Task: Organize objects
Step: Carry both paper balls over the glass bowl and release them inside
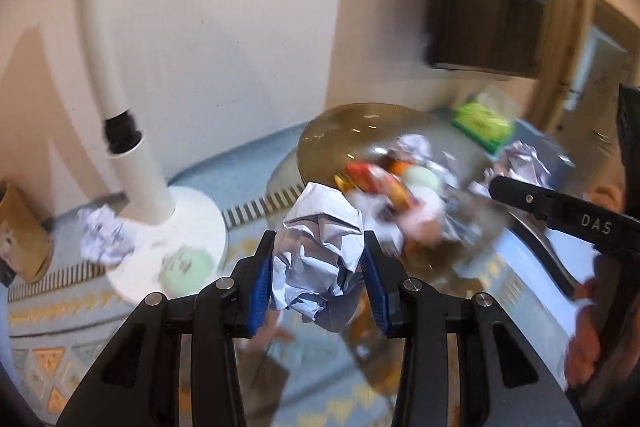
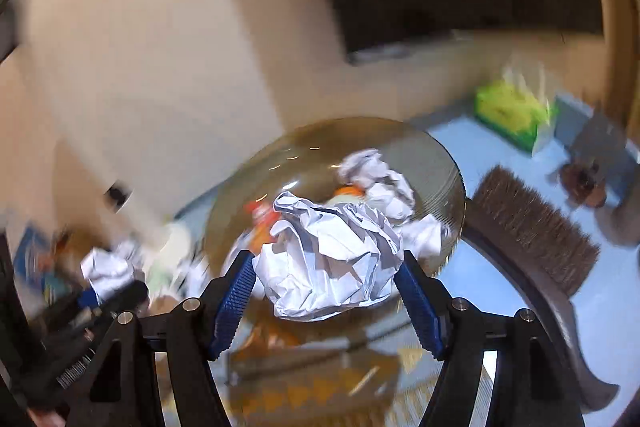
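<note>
My left gripper [image 1: 319, 247] is shut on a crumpled white paper ball [image 1: 320, 247], held above the floor just short of a clear brownish bin [image 1: 352, 125]. My right gripper [image 2: 326, 263] is shut on a second crumpled paper ball [image 2: 328, 259], held over the rim of the same bin [image 2: 440, 163]. Inside the bin lie more paper balls [image 2: 376, 175] and red and orange wrappers [image 1: 372, 179]. The right gripper's black body [image 1: 560, 211] shows at the right of the left wrist view. The left gripper with its paper [image 2: 108, 273] shows at the lower left of the right wrist view.
A white lamp stand [image 1: 136, 163] on a round base [image 1: 200, 227] rises at left, with a paper ball [image 1: 102, 237] beside it. A green tissue pack [image 2: 512, 111] and a brown brush [image 2: 528, 223] lie right of the bin. A patterned rug [image 1: 60, 307] covers the floor below.
</note>
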A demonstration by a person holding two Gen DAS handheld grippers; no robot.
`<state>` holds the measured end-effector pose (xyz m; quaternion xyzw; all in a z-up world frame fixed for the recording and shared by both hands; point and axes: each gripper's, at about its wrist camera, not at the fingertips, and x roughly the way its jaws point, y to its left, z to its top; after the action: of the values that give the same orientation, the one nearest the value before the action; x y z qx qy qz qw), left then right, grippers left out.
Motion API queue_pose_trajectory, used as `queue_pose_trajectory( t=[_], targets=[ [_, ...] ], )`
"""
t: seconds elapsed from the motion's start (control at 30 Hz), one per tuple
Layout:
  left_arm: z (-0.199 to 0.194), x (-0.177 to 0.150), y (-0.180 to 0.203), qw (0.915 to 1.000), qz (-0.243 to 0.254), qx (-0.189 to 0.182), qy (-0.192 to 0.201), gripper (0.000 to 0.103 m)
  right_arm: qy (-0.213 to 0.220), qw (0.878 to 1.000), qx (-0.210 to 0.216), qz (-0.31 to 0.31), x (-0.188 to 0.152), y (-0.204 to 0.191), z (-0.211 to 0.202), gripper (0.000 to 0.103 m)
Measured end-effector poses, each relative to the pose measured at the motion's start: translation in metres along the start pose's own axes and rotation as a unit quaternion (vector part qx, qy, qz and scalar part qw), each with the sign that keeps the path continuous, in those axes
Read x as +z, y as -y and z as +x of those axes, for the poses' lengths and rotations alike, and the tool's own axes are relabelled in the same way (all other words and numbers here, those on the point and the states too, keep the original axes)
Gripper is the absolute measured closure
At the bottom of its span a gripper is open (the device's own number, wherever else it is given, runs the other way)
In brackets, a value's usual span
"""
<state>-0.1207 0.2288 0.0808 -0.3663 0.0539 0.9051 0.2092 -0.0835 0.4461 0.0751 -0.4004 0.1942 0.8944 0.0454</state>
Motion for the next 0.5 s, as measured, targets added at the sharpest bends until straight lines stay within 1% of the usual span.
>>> queue_pose_trajectory(
  t=[0.03, 0.07, 0.1, 0.17, 0.23, 0.27, 0.3, 0.33, 0.37, 0.4, 0.47, 0.5],
  targets=[
    [0.013, 0.006, 0.006, 0.9999, 0.008, 0.011, 0.002, 0.065, -0.021, 1.000, 0.011, 0.011, 0.010, 0.003, 0.017, 0.033],
    [0.022, 0.009, 0.010, 0.9999, 0.011, 0.005, 0.003, 0.065, -0.027, 0.999, 0.024, 0.022, 0.019, 0.007, 0.031, 0.033],
    [0.034, 0.017, 0.011, 0.9999, 0.007, -0.007, -0.001, 0.065, -0.025, 0.999, 0.028, 0.024, 0.026, 0.008, 0.039, 0.033],
    [0.048, 0.031, 0.011, 1.0000, -0.006, -0.004, 0.004, 0.065, -0.015, 1.000, 0.020, 0.018, 0.039, 0.004, 0.049, 0.033],
    [0.064, 0.044, 0.015, 0.9997, -0.002, -0.025, -0.006, 0.065, -0.003, 1.000, 0.023, 0.013, 0.051, -0.002, 0.056, 0.033],
    [0.072, 0.050, 0.017, 0.9992, 0.003, -0.040, -0.008, 0.061, 0.005, 0.999, 0.032, 0.014, 0.058, -0.003, 0.060, 0.030],
    [0.073, 0.050, 0.020, 0.9988, 0.005, -0.048, -0.003, 0.058, 0.009, 0.999, 0.029, 0.016, 0.062, -0.005, 0.064, 0.028],
    [0.077, 0.052, 0.022, 0.9986, 0.009, -0.053, 0.001, 0.041, 0.006, 1.000, 0.022, 0.017, 0.066, -0.007, 0.068, 0.022],
    [0.081, 0.053, 0.024, 0.9985, 0.013, -0.054, -0.002, 0.018, 0.000, 1.000, 0.020, 0.018, 0.069, -0.007, 0.072, 0.021],
    [0.083, 0.053, 0.024, 0.9989, 0.016, -0.045, 0.000, 0.013, -0.002, 1.000, 0.023, 0.021, 0.071, -0.005, 0.072, 0.021],
    [0.078, 0.048, 0.021, 0.9993, 0.018, -0.028, 0.016, 0.013, 0.002, 0.999, 0.034, 0.035, 0.069, 0.002, 0.066, 0.021],
    [0.076, 0.047, 0.019, 0.9992, 0.018, -0.033, 0.012, 0.013, 0.005, 0.998, 0.040, 0.042, 0.066, 0.005, 0.062, 0.020]
  ],
)
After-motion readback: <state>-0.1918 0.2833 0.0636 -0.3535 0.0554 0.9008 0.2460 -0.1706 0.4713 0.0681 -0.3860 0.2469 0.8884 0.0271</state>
